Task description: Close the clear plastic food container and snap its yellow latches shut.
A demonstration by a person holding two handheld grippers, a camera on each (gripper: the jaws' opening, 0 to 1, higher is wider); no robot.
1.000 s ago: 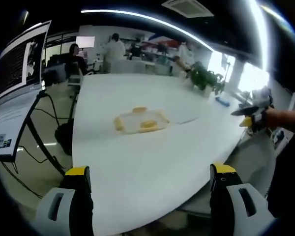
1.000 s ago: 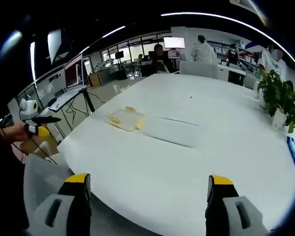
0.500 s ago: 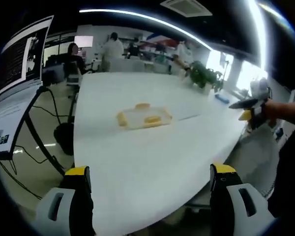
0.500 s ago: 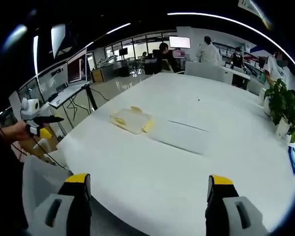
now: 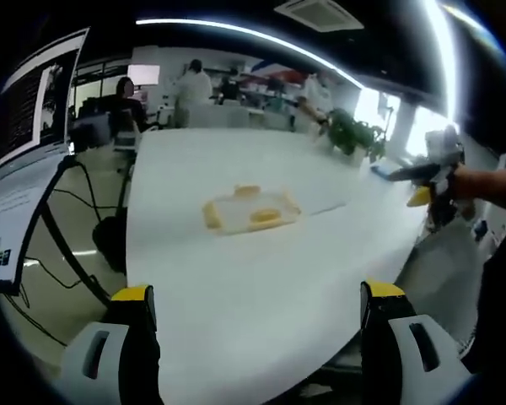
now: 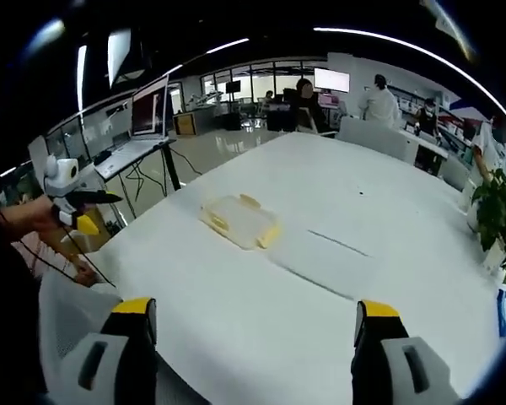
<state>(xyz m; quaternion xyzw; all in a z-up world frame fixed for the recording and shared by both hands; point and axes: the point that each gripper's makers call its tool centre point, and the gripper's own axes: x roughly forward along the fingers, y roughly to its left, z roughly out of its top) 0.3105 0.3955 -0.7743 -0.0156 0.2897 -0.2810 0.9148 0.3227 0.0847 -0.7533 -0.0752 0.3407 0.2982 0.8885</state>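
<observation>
A clear plastic food container (image 5: 250, 210) with yellow latches lies flat on the white table (image 5: 236, 278), well ahead of both grippers; it also shows in the right gripper view as the container (image 6: 239, 223). Beside it lies its clear flat lid (image 6: 325, 254), faint against the table. My left gripper (image 5: 257, 337) is open over the near table edge with nothing between its jaws. My right gripper (image 6: 244, 350) is open as well and holds nothing. The right gripper (image 5: 422, 181) appears at the right of the left gripper view, held in a hand. The left gripper (image 6: 76, 207) appears at the left of the right gripper view.
A potted plant (image 5: 350, 133) and a small blue object (image 5: 381, 173) stand toward the far side of the table. A monitor on a stand (image 5: 25, 110) is off the table's left edge. Several people (image 5: 194, 84) work at desks in the background.
Both views have shifted slightly as the hands moved; the container sits a little closer and more central in the right gripper view. Both grippers stay open.
</observation>
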